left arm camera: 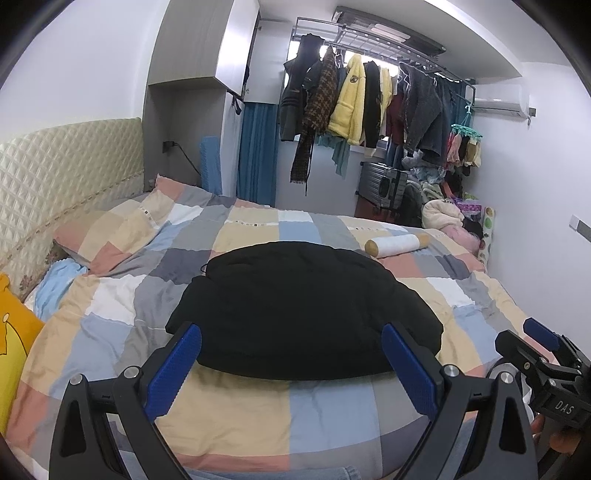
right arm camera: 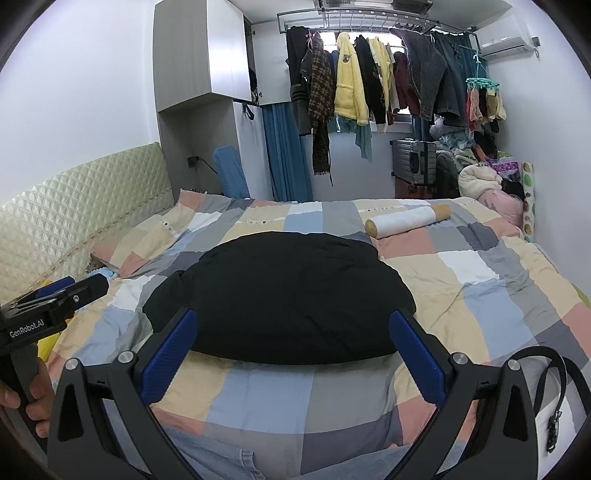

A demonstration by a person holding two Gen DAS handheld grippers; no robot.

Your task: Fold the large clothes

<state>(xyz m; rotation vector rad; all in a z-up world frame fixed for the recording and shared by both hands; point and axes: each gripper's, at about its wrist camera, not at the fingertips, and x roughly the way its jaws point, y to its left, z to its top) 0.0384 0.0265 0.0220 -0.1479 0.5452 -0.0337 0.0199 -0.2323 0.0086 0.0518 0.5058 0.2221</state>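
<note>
We see the black coat [left arm camera: 303, 306] folded on the bed [left arm camera: 258, 406]. Both hand-held grippers wide, empty: left [left arm camera: 291, 369] & right [right arm camera: 293, 358] just short of coat.

White walls enclosed a bed [left arm camera: 122, 332] with quilted headboard [left arm camera: 70, 162], grey wall cabinet [right arm camera: 201, 51], blue curtain [right arm camera: 286, 151], backlit clothes rail [right arm camera: 373, 22] and air conditioner [right arm camera: 504, 42].

"DAS" in white letters on black body of right gripper [left arm camera: 550, 341], seen at right edge of left wrist view. "GenRobot.AI" in white letters on black body of left gripper [right arm camera: 70, 291], seen at left edge of right wrist view. Small marks on checked bed cover [right arm camera: 480, 266] too tiny to read. Badge on hanging yellow jacket [right arm camera: 349, 79] too small to read.
</note>
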